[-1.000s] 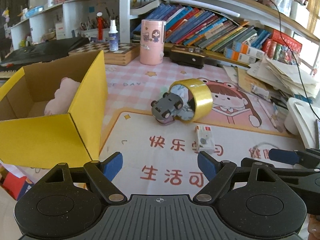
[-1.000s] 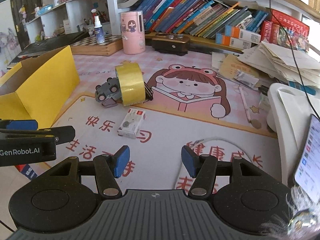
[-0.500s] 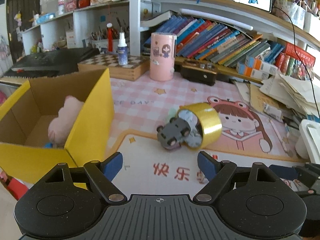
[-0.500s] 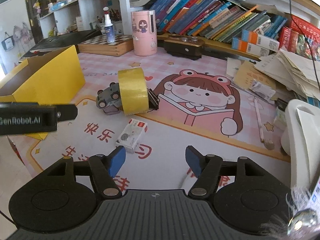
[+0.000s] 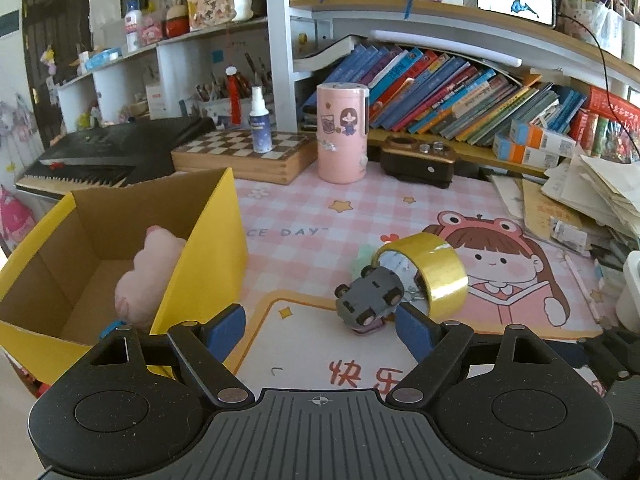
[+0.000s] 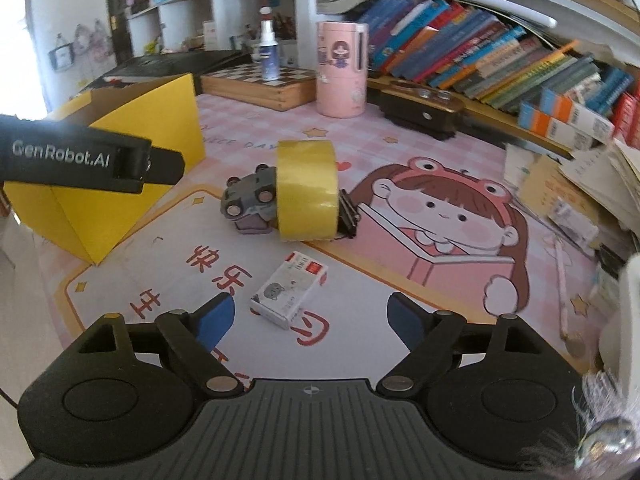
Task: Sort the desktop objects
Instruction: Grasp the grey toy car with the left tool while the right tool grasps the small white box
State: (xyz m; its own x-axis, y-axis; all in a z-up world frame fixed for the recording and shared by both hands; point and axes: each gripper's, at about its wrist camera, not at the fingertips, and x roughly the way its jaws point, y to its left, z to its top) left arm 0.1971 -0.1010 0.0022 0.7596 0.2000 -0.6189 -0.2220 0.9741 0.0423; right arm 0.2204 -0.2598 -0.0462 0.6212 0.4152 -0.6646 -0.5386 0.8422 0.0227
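- Two grippers, both spread and empty: left gripper (image 5: 318, 326) by the yellow box (image 5: 208, 248) at the desk's left edge, plush (image 5: 148, 276) inside.
- Mid-desk: grey toy car (image 6: 250, 196) touching the upright tape roll (image 6: 306, 190); car light, rigid, probably rolls; grip its sides.
- Right gripper (image 6: 310, 316) hovers near the small carton (image 6: 289, 294); light, crushable.

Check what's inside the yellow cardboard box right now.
In the left wrist view, the yellow cardboard box holds a pink plush toy against its right wall, with bare floor beside it. The near wall and the gripper hide the front corner.
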